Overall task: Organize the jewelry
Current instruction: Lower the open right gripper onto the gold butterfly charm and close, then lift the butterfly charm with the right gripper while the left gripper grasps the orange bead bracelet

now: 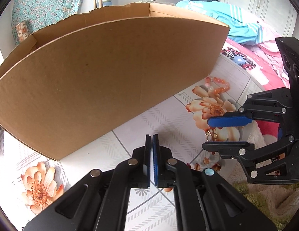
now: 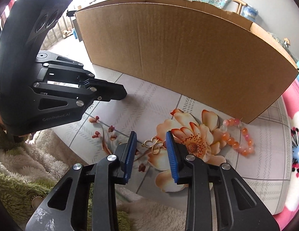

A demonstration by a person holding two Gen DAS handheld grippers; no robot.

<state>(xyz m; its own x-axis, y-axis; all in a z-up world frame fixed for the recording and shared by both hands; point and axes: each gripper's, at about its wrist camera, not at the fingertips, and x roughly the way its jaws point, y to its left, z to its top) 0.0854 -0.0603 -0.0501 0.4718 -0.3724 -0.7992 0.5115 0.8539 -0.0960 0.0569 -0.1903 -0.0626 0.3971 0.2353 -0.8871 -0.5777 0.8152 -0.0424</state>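
Writing: on the side of my left gripper [image 2: 118,93] body I read "GenRobot.AI" in pale letters; I find no other legible text in either view.
Left gripper: its jaws are together with nothing between them, tips just above the bare tiled pattern of the desk [image 1: 130,134], in front of the box's near wall.
Right gripper [image 2: 151,144]: its jaws stand apart, one blue pad on either side of the gold pendant [image 2: 154,144]; the pads do not press on it.
Gold pendant: a small openwork butterfly-like charm lying flat on the desk's printed flower [image 2: 195,140], towards the near edge; from the left wrist view only a gold loop [image 1: 212,135] shows between the right gripper's [image 1: 205,132] fingers.
Bead bracelet [image 2: 239,136]: orange, pink and clear beads, lying on the desk just beside the box's right near corner, apart from both grippers.
Cardboard box [image 1: 103,77]: plain brown, open-topped, unprinted, standing along the far side of the desk.
Surroundings: a fuzzy cream-green blanket [image 2: 24,173] at the desk's near edge; pink floral bedding [image 2: 297,134] past its right edge.
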